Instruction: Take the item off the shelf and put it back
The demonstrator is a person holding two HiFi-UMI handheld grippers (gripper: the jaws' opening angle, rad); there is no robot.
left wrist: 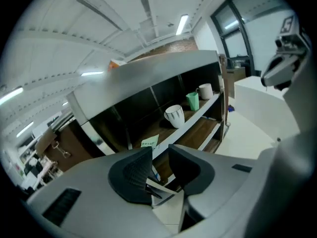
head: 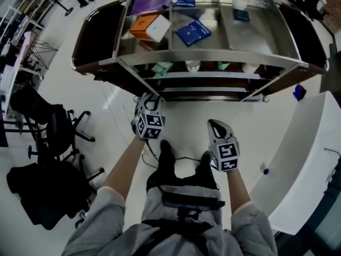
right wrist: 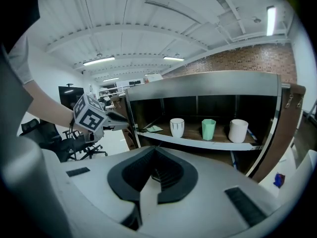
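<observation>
The left gripper (head: 149, 97) sits at about eleven o'clock from the person's shoes (head: 166, 154). Its jaws stand apart with nothing between them, readied, I judge, for a reach into the shelf (head: 213, 57) at twelve. In the left gripper view the gap frames the middle board's edge, with a striped white cup (left wrist: 174, 116) at one o'clock above it. Further along that board stand a green cup (right wrist: 208, 129) and a plain white cup (right wrist: 238, 131). The item to take is probably one of these three — all upright and untouched — though I cannot tell which. The right gripper (head: 214, 124), at one o'clock, has its jaws together and empty. It is held low and short of the shelf, seemingly to leave the left one room.
</observation>
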